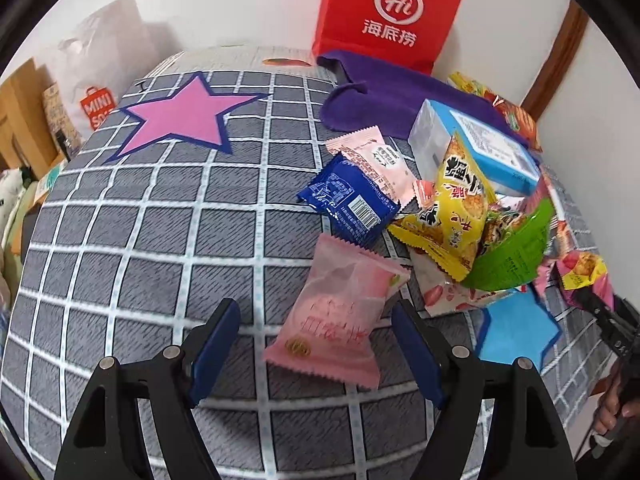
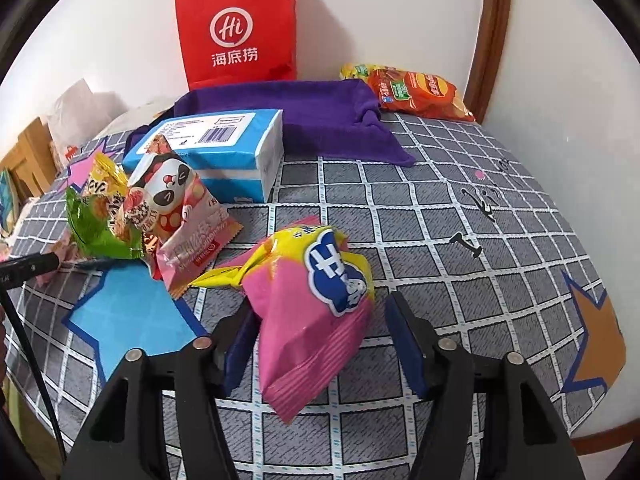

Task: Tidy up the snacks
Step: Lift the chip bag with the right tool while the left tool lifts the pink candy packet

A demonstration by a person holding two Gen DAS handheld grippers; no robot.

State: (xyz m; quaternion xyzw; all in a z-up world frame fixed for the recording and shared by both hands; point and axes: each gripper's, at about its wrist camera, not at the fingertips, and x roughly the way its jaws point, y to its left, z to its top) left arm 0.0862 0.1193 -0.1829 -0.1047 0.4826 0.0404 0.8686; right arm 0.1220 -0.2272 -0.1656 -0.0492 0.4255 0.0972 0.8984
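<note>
In the left wrist view a pale pink snack packet [image 1: 340,312] lies on the grey checked tablecloth [image 1: 160,240] between the fingers of my open left gripper [image 1: 316,320]. Beyond it lie a blue packet [image 1: 348,204], a pink packet [image 1: 376,160], a yellow packet [image 1: 452,216] and a green packet [image 1: 512,252]. In the right wrist view a pink and yellow snack bag [image 2: 316,312] lies between the fingers of my open right gripper [image 2: 316,328]. A panda packet [image 2: 180,208] and a green packet [image 2: 96,224] lie to the left.
A red paper bag [image 2: 238,26] stands against the back wall. A purple cloth [image 2: 320,116] and a blue tissue box [image 2: 216,148] lie before it. An orange chip bag [image 2: 416,92] lies at the back right. The round table's edge [image 2: 600,420] runs along the right.
</note>
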